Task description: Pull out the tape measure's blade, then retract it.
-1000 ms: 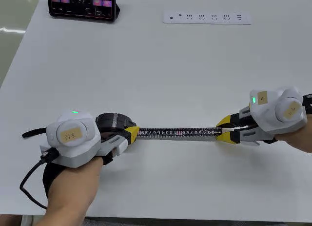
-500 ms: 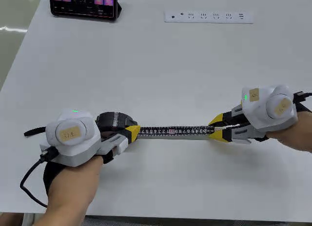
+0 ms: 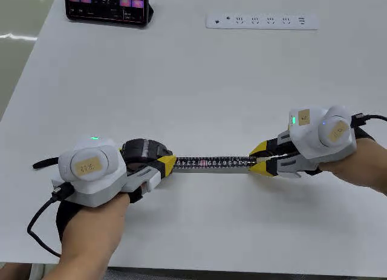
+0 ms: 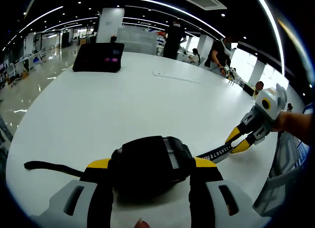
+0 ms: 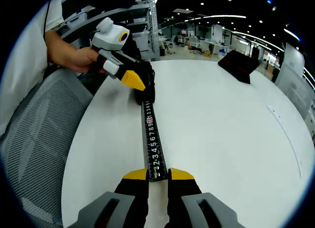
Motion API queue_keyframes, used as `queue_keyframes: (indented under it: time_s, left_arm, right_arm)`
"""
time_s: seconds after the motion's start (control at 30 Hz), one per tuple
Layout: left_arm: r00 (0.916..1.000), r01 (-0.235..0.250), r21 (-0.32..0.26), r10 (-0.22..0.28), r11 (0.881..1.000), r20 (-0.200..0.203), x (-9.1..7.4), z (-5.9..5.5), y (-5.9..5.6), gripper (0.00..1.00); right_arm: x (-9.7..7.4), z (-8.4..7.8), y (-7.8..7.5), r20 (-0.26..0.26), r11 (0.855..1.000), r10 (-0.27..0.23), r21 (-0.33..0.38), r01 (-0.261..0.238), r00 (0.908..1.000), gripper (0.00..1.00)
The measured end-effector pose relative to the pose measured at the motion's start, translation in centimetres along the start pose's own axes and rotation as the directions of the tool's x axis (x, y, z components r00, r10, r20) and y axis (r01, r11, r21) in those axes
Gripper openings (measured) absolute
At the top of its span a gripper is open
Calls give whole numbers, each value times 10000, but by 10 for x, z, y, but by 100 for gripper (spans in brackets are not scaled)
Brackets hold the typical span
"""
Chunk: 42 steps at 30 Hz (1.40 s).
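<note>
On the blade [image 3: 211, 162], right gripper [image 3: 255, 159] level

White table [image 3: 199, 98]; glossy floor [image 3: 9, 26], perhaps tiled.

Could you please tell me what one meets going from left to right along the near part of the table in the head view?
Black tape measure case, clamped in the left gripper → dark numbered blade → white, yellow-tipped right gripper, shut on the blade's end.
</note>
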<state>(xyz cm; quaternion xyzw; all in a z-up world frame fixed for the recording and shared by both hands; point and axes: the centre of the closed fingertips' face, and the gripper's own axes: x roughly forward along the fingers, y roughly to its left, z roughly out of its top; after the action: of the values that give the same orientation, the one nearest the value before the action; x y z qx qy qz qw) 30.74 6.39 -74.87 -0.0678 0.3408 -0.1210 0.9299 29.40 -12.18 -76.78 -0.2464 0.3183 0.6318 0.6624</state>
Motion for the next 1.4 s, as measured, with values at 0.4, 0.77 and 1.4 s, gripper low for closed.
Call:
queue_keyframes:
  time_s: [0.4,0.77,1.4]
  left_arm:
    - [10000,36,-55,-36,10000,6,1,0,1,58]
    - [10000,48,-109,-48,9999,10,1,0,1,58]
    - [10000,94,-159,-94,9998,21,1,0,1,58]
  right_arm:
    - [15,14,2,327,9998,180,-41,-179,9993,10]
    - [28,27,4,556,9994,324,-95,-319,9979,10]
    - [55,50,8,1049,9982,603,-103,-596,9927,10]
